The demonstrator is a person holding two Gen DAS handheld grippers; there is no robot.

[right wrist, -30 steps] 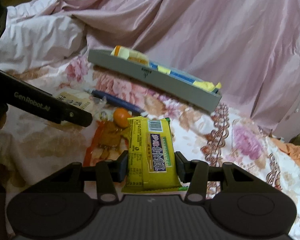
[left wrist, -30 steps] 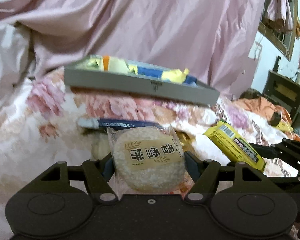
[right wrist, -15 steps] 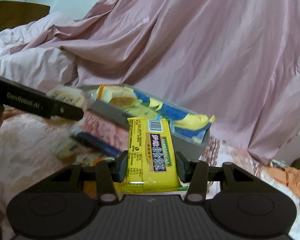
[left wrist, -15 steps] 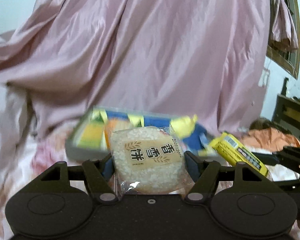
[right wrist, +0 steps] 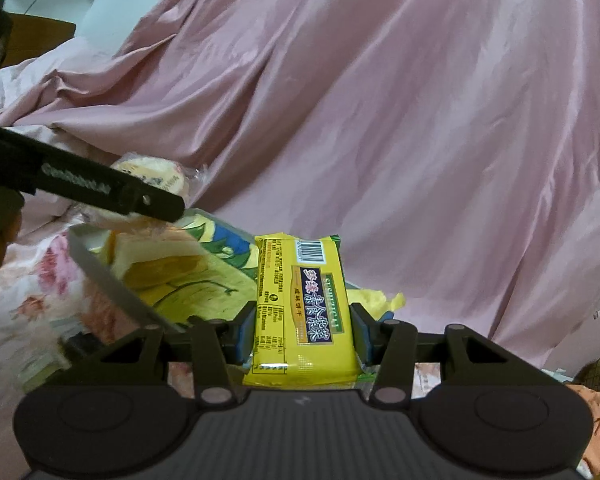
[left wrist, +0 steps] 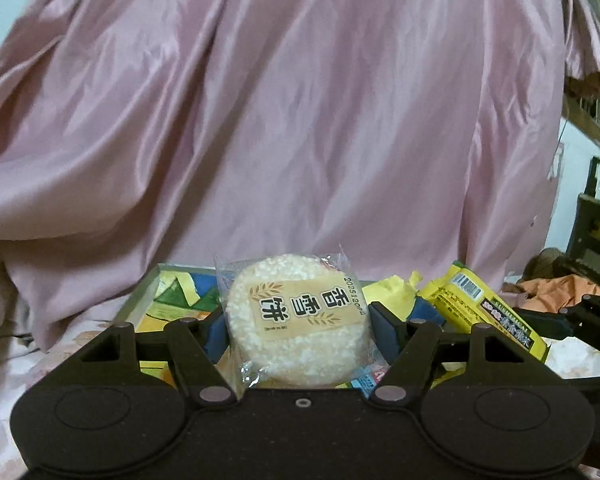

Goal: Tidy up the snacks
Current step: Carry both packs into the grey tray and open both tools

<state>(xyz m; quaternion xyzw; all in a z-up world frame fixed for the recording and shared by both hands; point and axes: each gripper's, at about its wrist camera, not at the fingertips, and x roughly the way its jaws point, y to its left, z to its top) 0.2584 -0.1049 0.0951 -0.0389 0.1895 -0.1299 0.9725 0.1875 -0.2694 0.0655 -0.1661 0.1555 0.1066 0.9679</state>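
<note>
My left gripper (left wrist: 298, 326) is shut on a round rice cracker in a clear wrapper (left wrist: 296, 320) and holds it over the grey tray (left wrist: 140, 294) of snacks. The cracker also shows in the right wrist view (right wrist: 152, 174) under the left gripper's finger (right wrist: 100, 194). My right gripper (right wrist: 302, 330) is shut on a yellow biscuit packet (right wrist: 304, 308), held above the near right part of the tray (right wrist: 112, 284). The packet also shows in the left wrist view (left wrist: 488, 314), to the right of the cracker.
The tray holds several yellow, blue and green snack packets (right wrist: 188, 276). It rests on a floral bedsheet (right wrist: 24, 300). A pink draped cloth (left wrist: 300, 100) rises behind it. Orange cloth (left wrist: 556, 294) and dark furniture (left wrist: 596, 232) lie at the far right.
Both grippers have moved forward from the loose snacks on the sheet to over the tray, each still holding its snack. The tray now fills the near view.
</note>
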